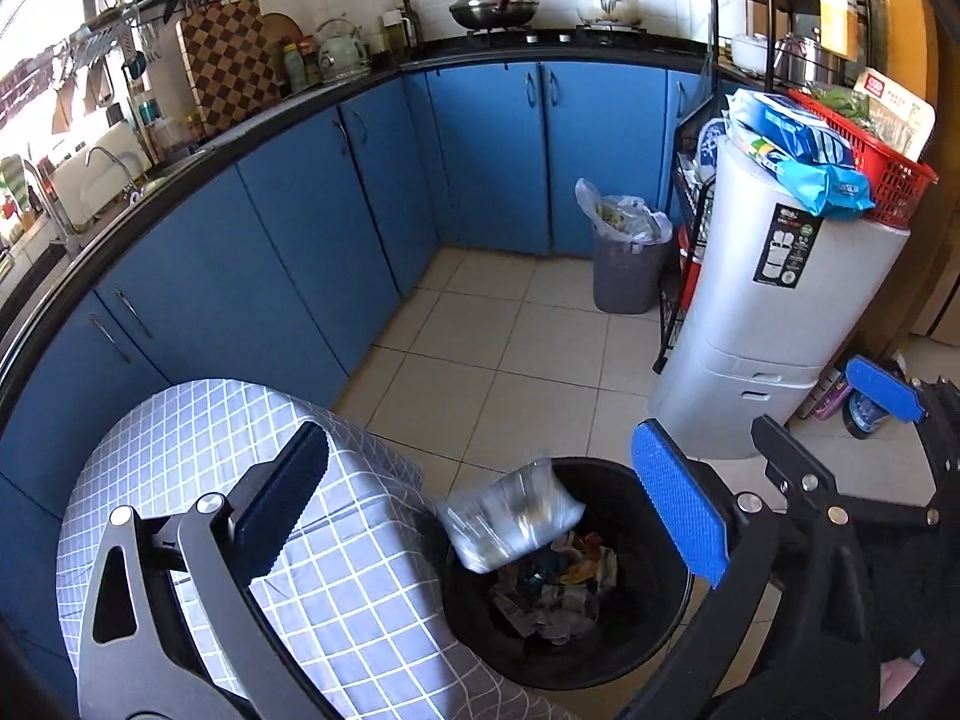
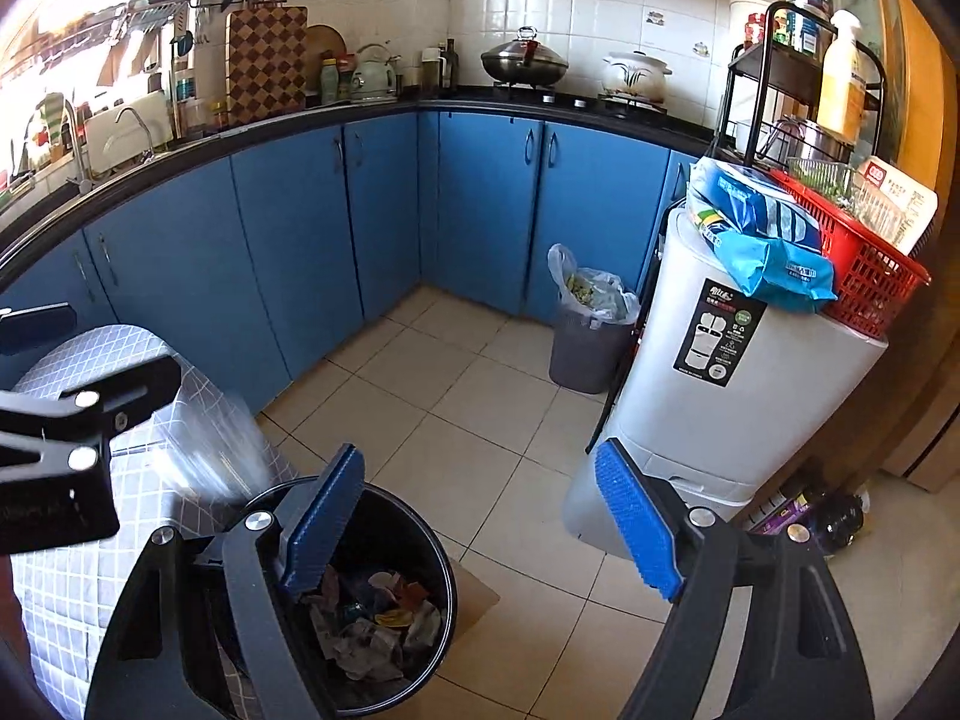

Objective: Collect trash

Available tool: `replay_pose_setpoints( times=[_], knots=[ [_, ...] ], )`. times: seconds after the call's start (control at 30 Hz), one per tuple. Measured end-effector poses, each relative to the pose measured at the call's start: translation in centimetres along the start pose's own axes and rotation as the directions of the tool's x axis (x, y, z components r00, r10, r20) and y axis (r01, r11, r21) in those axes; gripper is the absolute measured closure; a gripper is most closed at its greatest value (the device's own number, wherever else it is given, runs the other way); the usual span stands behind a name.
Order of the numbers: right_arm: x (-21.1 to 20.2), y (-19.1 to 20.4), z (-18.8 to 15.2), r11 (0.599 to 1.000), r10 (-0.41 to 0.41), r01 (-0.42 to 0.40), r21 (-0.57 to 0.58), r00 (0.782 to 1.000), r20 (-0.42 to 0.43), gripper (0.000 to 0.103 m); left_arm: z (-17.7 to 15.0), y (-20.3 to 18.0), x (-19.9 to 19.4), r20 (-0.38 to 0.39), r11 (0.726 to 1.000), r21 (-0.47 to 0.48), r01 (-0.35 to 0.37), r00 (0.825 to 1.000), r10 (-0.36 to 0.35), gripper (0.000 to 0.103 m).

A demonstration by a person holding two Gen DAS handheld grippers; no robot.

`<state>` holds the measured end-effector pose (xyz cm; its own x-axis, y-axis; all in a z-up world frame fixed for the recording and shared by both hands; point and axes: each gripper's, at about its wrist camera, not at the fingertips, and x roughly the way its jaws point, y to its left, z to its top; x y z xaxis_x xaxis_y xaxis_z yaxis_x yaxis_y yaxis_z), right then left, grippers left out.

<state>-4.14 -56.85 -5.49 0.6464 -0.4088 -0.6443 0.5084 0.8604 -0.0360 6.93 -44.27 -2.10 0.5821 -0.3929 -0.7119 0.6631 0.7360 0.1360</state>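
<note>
Now both grippers' fingers stand spread, empty — clear bag tilts, long axis slanting, over black bin.

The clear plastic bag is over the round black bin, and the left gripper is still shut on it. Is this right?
Not quite. The left wrist view shows the left gripper open, its pads clear of the clear plastic bag. The bag is indeed over the round black bin.

Bright daylight pouring in from the window at left, blown out to white there, sheen on the blue cabinets, clear plastic bag motion-blurred, counter lines bowed by fisheye, corners black.
</note>
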Motion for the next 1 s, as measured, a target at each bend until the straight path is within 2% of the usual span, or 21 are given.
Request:
replay_pose_setpoints(
  times=[0.43, 1.0],
  knots=[
    [-0.1, 1.2, 0.3, 1.000, 0.010, -0.010, -0.002, 1.000, -0.006, 0.026, -1.2, 1.0, 0.3, -0.023, 1.000, 0.010, 0.010, 1.000, -0.010, 0.003],
    [-1.1, 1.3, 0.4, 1.000, 0.004, -0.004, -0.008, 1.000, 0.005, 0.026, -1.7, 1.5, -1.1, -0.003, 1.000, 0.006, -0.002, 1.000, 0.002, 0.003]
  ],
)
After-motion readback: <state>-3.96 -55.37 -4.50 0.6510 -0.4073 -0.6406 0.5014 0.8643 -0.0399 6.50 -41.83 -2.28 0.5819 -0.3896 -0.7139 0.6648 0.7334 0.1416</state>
